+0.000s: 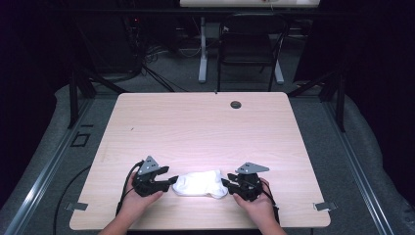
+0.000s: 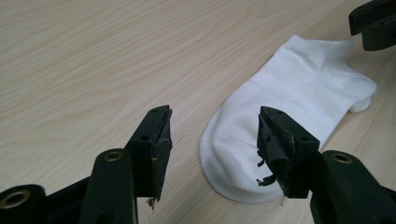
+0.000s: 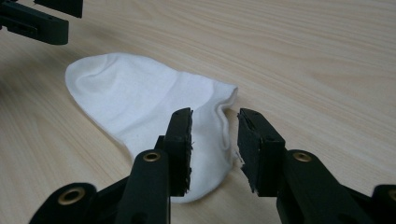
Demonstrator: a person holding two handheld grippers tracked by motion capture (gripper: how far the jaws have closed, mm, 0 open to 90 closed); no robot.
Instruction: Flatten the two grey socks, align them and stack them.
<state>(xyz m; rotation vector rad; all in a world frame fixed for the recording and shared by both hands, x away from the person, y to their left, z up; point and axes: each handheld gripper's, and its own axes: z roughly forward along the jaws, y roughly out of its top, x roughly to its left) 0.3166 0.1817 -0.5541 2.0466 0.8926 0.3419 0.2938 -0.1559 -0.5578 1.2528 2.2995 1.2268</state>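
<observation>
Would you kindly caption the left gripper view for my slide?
Left gripper, fingers apart, poised over the toe of a white sock lying flat on the wooden table.

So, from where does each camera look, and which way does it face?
High view: above the person's side, facing forward and down on the table; both hands, left tongs and right tongs flank the white sock.
Left gripper view: on the left tongs, toward the sock's toe.
Right gripper view: on the right tongs, toward the cuff.
Shared: sock, and the opposite tongs in each gripper view.
</observation>
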